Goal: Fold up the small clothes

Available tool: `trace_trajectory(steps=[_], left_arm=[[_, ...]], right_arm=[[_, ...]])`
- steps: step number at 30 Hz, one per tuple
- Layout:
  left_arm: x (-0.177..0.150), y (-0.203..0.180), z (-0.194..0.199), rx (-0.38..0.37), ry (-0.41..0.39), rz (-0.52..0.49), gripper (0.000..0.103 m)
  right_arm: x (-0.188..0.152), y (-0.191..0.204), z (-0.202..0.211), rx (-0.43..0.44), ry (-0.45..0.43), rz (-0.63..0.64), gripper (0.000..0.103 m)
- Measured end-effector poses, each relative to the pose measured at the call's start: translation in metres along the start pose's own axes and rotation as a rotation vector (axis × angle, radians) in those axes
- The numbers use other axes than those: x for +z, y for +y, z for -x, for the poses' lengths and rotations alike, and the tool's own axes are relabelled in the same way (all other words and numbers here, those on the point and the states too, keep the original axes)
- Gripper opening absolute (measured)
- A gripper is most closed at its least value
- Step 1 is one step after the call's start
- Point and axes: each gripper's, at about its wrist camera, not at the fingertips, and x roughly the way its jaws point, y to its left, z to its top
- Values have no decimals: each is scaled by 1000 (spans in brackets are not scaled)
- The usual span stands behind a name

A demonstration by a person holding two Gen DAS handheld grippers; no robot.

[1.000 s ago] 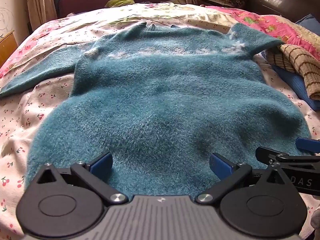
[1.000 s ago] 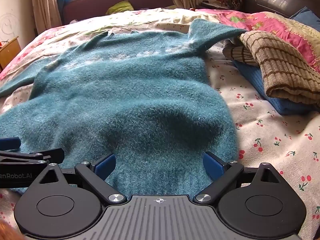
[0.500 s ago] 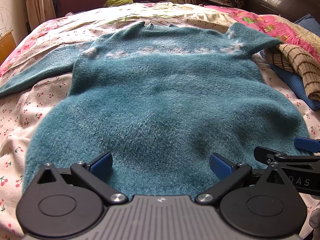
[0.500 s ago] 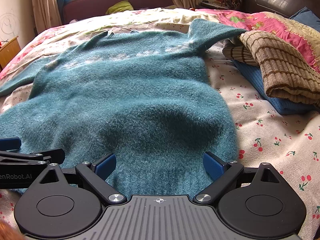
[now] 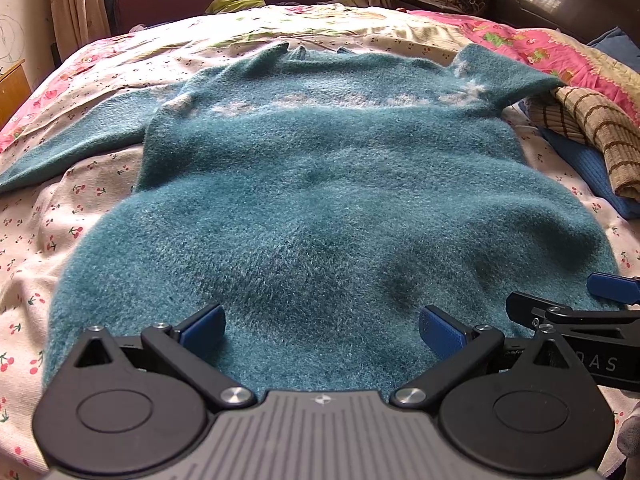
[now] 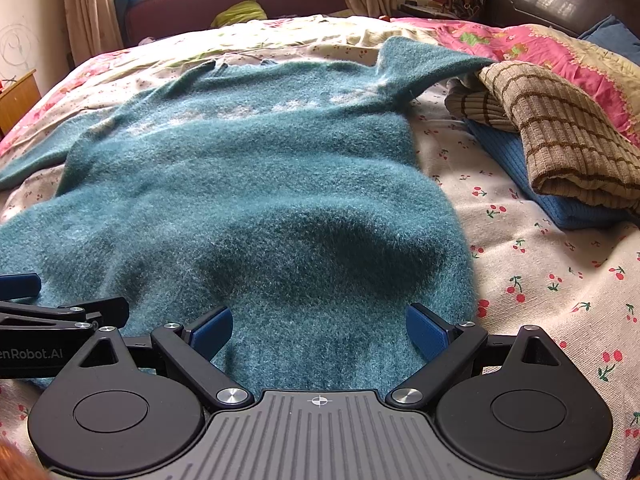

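A fuzzy teal sweater point(image 5: 320, 184) point(image 6: 248, 200) lies spread flat on the bed, hem towards me, collar far away, one sleeve stretched out to the left. My left gripper point(image 5: 322, 330) stands open at the hem's left-middle part, its blue pads wide apart over the fabric. Open too, my right gripper point(image 6: 318, 330) hovers over the hem near the sweater's right corner. Each gripper shows at the edge of the other's view: the right gripper point(image 5: 576, 320), the left gripper point(image 6: 48, 312). Nothing is pinched between either pair of fingers.
A folded tan striped knit point(image 6: 560, 132) rests on a folded blue garment point(image 6: 532, 184) to the right of the sweater. The cherry-print bedsheet point(image 6: 560, 272) lies bare on the right. A pink quilt point(image 5: 540, 44), a dark headboard and a maroon couch stand beyond.
The left wrist view has drifted slightly, so the sweater sits a little lower and closer. Both grippers stay open over the hem, and the sweater itself has not moved.
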Motion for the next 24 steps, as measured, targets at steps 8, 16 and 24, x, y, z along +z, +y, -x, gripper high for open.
trace_trajectory(steps=[8,16,24], left_arm=[[0,0,0,5,3,-9,103],[0,0,1,3,1,-11,103],[0,0,1,1,1,-12,103]], right_arm=[[0,0,0,-3,1,4,95],[0,0,0,-4,1,4,95],[0,1,0,-5,2,5,95]])
